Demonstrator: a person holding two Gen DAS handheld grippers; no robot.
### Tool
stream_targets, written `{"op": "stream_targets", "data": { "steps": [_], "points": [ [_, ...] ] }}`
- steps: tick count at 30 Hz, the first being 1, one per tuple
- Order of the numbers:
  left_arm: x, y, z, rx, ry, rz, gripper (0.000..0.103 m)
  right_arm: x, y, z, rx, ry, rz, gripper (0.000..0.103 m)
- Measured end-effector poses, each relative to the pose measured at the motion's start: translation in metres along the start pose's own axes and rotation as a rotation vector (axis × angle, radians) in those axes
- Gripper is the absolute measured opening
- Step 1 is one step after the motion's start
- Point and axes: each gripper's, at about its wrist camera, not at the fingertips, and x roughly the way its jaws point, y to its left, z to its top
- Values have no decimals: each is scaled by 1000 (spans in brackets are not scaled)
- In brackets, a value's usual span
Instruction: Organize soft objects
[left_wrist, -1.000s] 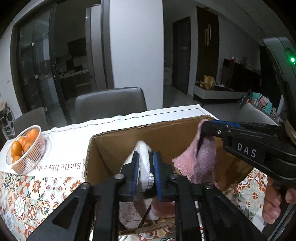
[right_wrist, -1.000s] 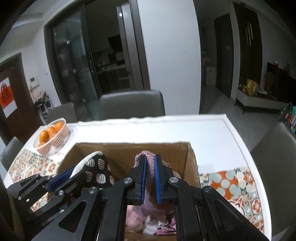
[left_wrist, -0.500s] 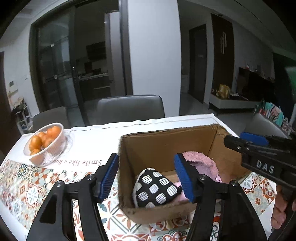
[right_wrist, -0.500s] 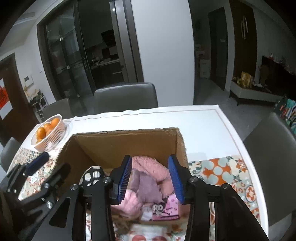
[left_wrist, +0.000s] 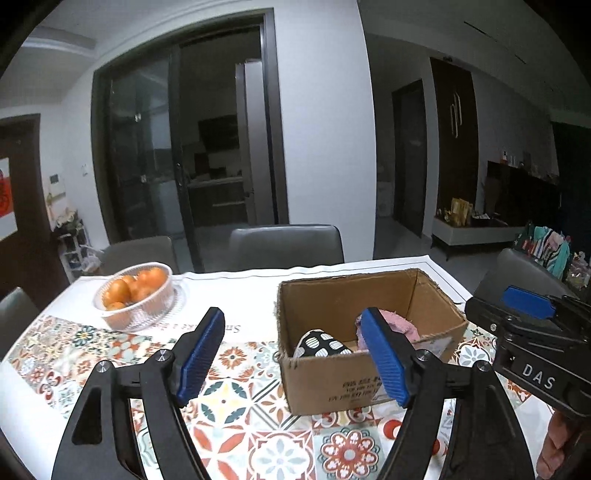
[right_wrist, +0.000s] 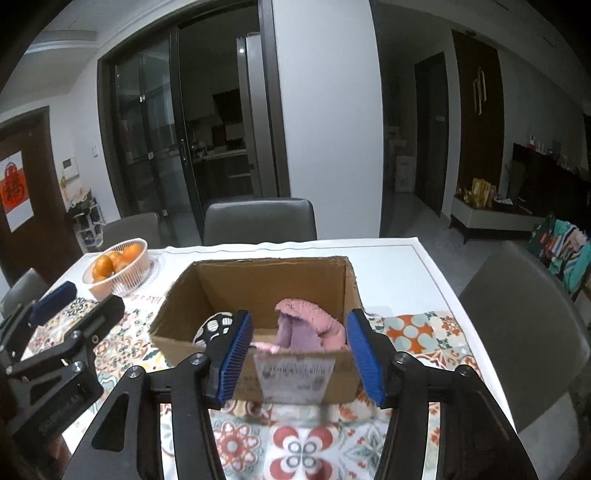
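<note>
Both jaws opening, empty: left gripper (left_wrist: 291, 354) and right gripper (right_wrist: 299, 354) held short of the cardboard box (right_wrist: 295, 376). Pink fleece cloth (right_wrist: 310, 328) and black-and-white spotted piece (left_wrist: 321, 343) lying inside box, beyond the pads. Patterned tablecloth (left_wrist: 240, 402) bare before box; grippers angled downward.

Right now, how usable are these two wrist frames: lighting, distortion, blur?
Left wrist view: dim indoor light, strong fisheye bend with dark corners; cardboard box and fruit basket read clearly. Right wrist view: equally dim and bent; the box label is smeared and unreadable, and the tablecloth nearest the lens is soft.
</note>
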Motion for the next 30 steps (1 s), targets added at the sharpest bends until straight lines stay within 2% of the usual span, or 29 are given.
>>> {"op": "stream_targets", "data": {
  "steps": [8, 15, 20, 30],
  "points": [
    [-55, 0, -13, -10, -36, 20, 86, -48, 4, -18, 6, -29, 6, 62],
    [-95, -1, -28, -10, -66, 47, 89, -92, 5, -38, -13, -69, -19, 68],
    [-120, -6, -40, -19, -78, 40, 92, -117, 2, -55, 2, -80, -40, 74],
    [-160, -13, -67, -12, -77, 24, 94, -157, 1, -88, 3, -87, -53, 76]
  ]
}}
